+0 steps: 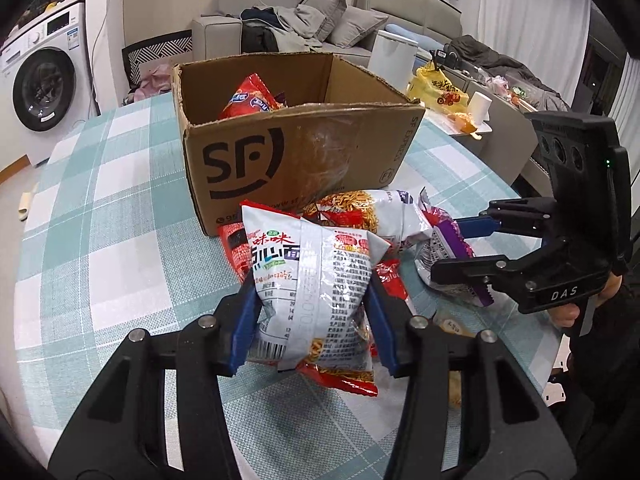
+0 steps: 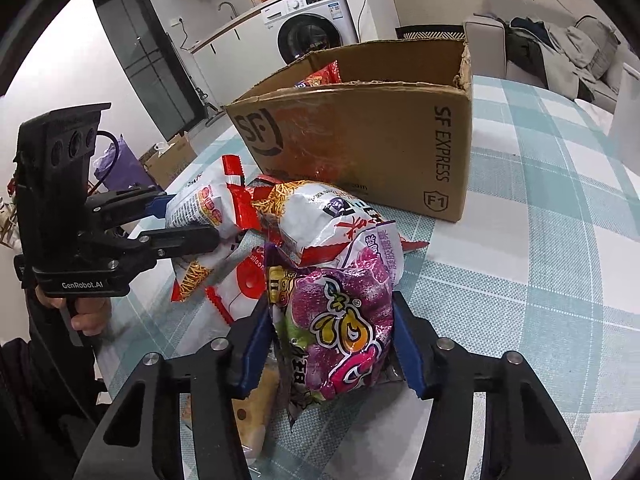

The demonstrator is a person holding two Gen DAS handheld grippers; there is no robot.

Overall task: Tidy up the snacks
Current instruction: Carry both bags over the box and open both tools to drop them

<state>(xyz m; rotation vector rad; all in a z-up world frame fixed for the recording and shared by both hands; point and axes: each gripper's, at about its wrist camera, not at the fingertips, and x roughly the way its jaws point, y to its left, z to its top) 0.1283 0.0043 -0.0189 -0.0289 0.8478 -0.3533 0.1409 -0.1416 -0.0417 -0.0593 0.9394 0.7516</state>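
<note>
My left gripper (image 1: 312, 300) is shut on a white and red noodle snack bag (image 1: 316, 280), held just over the table in front of the open SF cardboard box (image 1: 304, 152). My right gripper (image 2: 332, 328) is shut on a purple snack bag (image 2: 344, 320); it shows in the left wrist view (image 1: 460, 256) to the right of the pile. Another white and red noodle bag (image 1: 376, 208) lies against the box front. A red snack bag (image 1: 252, 100) lies inside the box. The left gripper shows in the right wrist view (image 2: 188, 220), gripping its bag (image 2: 200, 208).
The table has a teal and white checked cloth (image 1: 100, 220). A pale biscuit pack (image 2: 256, 412) lies under the right gripper. A white cylinder (image 1: 392, 56) and a yellow bag (image 1: 440, 92) stand beyond the box. A sofa and a washing machine are behind.
</note>
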